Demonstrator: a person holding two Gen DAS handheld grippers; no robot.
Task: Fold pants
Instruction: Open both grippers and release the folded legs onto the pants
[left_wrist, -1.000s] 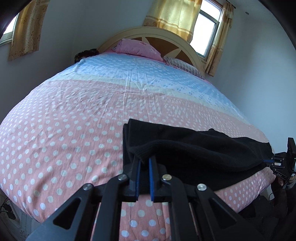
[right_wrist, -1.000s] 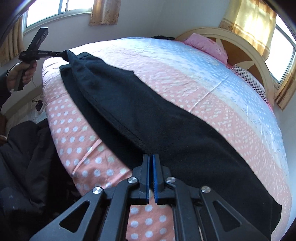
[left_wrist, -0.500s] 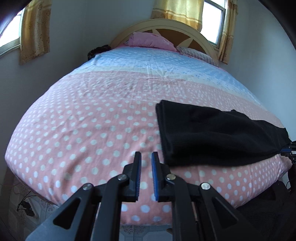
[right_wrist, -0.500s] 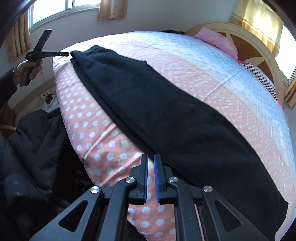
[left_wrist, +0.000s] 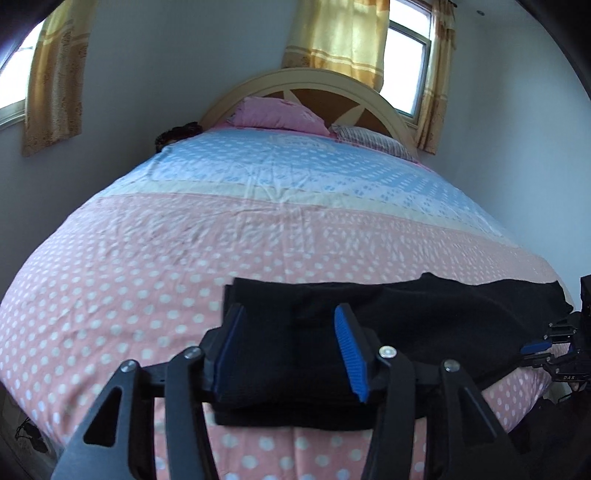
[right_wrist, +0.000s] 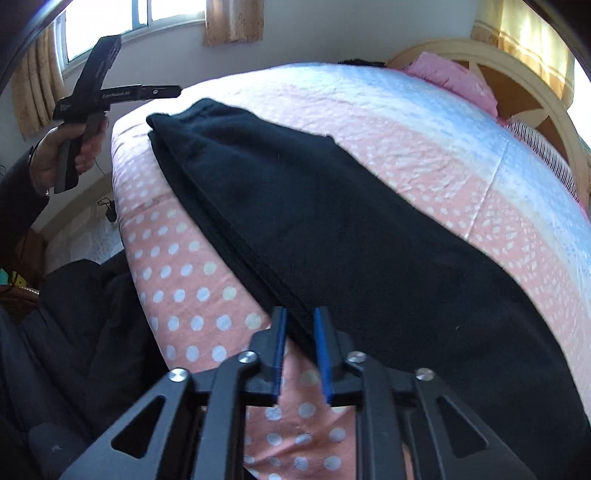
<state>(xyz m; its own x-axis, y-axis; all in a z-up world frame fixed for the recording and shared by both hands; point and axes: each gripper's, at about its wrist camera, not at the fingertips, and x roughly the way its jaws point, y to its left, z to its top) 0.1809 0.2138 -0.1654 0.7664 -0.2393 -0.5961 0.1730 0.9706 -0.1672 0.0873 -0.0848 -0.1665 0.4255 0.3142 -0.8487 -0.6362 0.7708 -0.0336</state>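
The black pants (right_wrist: 332, 229) were found laid lengthwise along the near edge of the bed (left_wrist: 258, 221), running from 10 to 4 o'clock in the right view. The left gripper (left_wrist: 291, 339), its jaws lately opened, stood about half open astride one end, pads clear. The right gripper (right_wrist: 298, 343) was slightly parted at the hem edge, nothing clamped. Only the top layer might be caught. "DAS" and "Gen Robot" were legible on the tools.

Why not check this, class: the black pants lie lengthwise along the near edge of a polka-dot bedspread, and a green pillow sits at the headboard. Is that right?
One detail is wrong: the pillow at the headboard is pink, not green, as the left wrist view shows. The rest stands: the black pants lie lengthwise along the near edge of the polka-dot bedspread.
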